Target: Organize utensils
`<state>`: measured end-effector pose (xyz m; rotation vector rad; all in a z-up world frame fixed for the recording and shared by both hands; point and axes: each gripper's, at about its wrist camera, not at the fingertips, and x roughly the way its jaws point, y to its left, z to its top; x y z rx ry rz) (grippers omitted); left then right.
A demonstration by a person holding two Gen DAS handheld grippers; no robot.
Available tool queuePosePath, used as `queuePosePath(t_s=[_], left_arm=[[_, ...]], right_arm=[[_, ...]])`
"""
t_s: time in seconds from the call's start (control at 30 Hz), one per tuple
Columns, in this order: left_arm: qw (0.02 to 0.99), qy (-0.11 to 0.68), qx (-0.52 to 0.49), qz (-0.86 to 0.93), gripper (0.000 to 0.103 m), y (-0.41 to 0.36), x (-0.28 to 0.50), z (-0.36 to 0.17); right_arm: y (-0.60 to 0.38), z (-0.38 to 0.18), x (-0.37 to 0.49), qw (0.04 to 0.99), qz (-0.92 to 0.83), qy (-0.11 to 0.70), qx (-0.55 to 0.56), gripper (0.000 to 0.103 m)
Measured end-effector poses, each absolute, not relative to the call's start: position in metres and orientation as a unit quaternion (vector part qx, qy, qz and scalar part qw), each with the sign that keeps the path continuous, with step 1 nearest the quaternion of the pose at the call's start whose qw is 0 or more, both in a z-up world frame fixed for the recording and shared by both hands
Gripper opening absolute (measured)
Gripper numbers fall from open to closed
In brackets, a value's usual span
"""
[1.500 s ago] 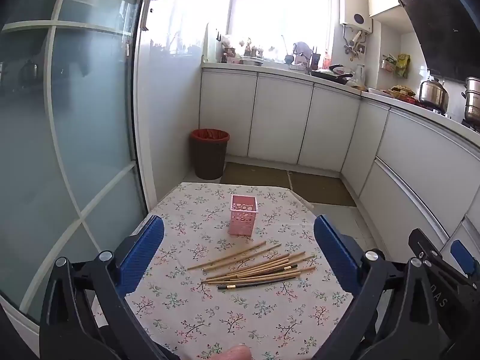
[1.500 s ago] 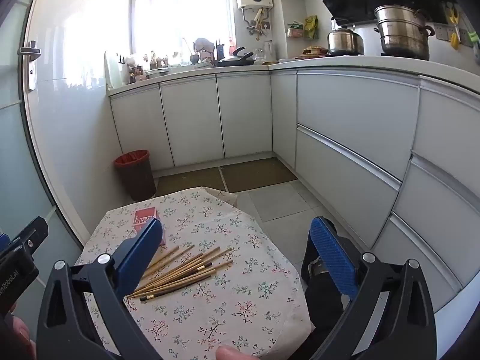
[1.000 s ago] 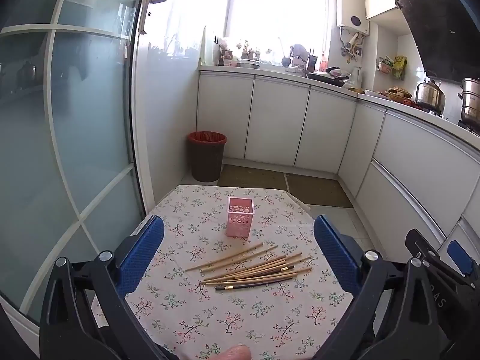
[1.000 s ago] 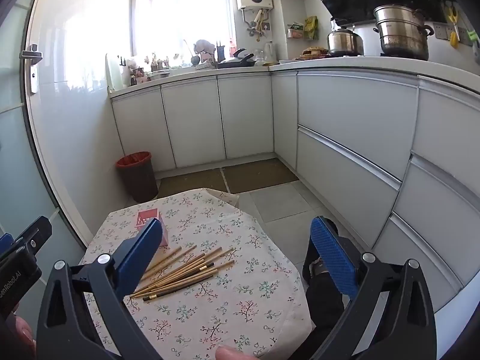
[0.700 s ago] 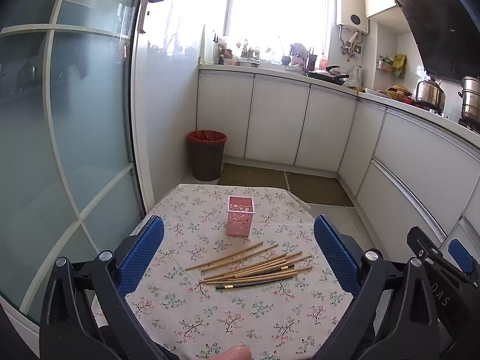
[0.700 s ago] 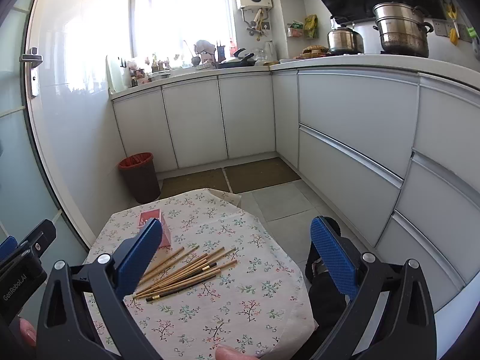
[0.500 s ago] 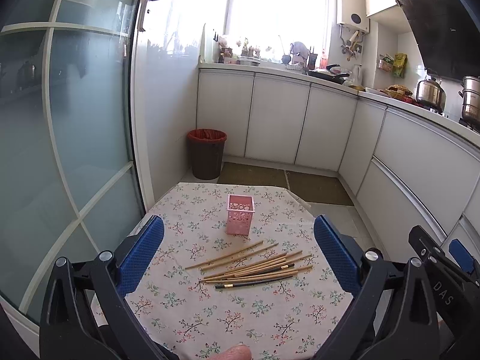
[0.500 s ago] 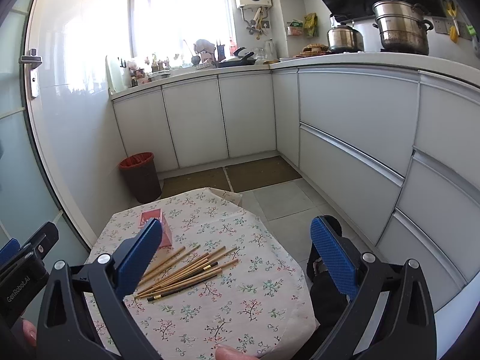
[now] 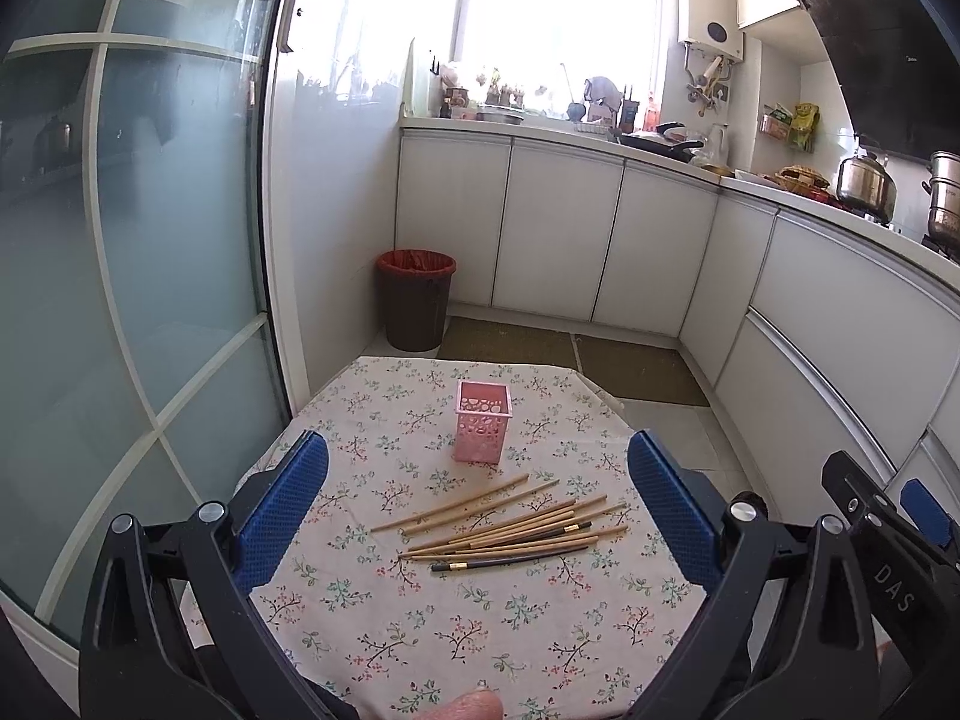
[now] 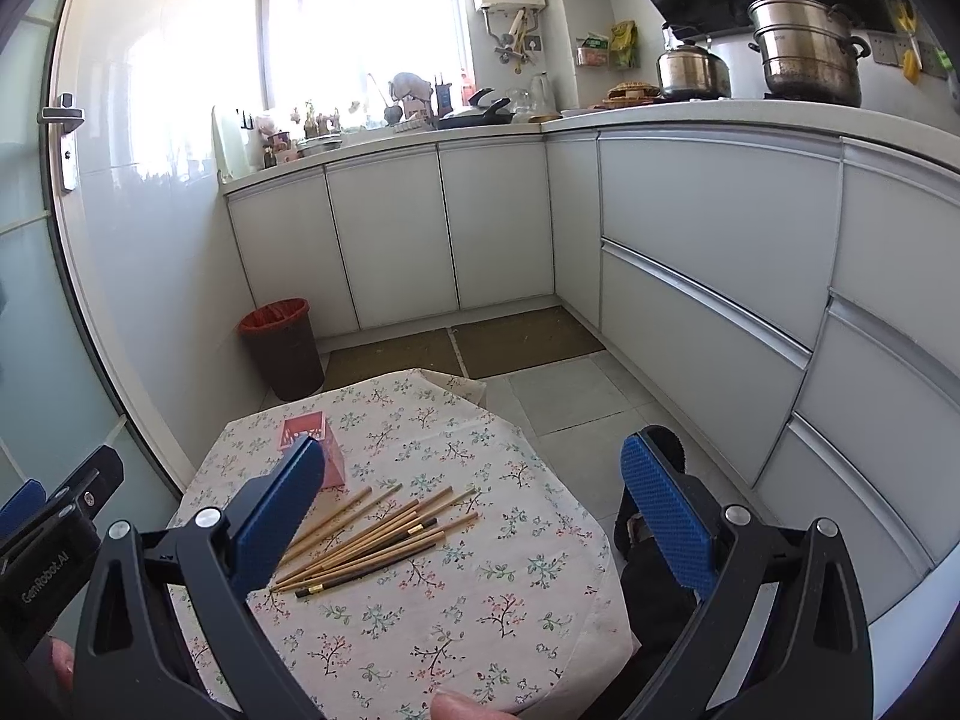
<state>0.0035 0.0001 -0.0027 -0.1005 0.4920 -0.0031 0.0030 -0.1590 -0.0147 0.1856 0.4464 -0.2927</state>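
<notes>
A loose pile of several wooden chopsticks (image 9: 510,525) lies on the floral tablecloth of a small table (image 9: 480,630). A pink perforated holder (image 9: 483,429) stands upright just behind the pile. My left gripper (image 9: 477,486) is open and empty, held above the near side of the table. In the right wrist view the chopsticks (image 10: 372,534) lie left of centre and the pink holder (image 10: 329,465) is partly hidden behind my left finger. My right gripper (image 10: 474,492) is open and empty, above the table's right part.
A brown bin with a red liner (image 9: 415,299) stands on the floor beyond the table. White kitchen cabinets (image 9: 558,240) run along the back and right. A frosted glass door (image 9: 120,240) is at the left. The table's right edge (image 10: 600,540) drops to the tiled floor.
Both grippers have stayed open and almost still. The views have drifted only slightly; the chopsticks and holder have not moved.
</notes>
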Motion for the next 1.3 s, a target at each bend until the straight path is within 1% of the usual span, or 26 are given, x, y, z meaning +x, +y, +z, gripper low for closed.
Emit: queuePosePath(t_s=[1.3], left_arm=[[0.968,0.247,-0.052,-0.001,0.096,0.0041,0.0050,-0.0063]], right_arm=[[-0.1543,-0.0174,0.0063,0.960,-0.139,0.228,0.088,0.096]])
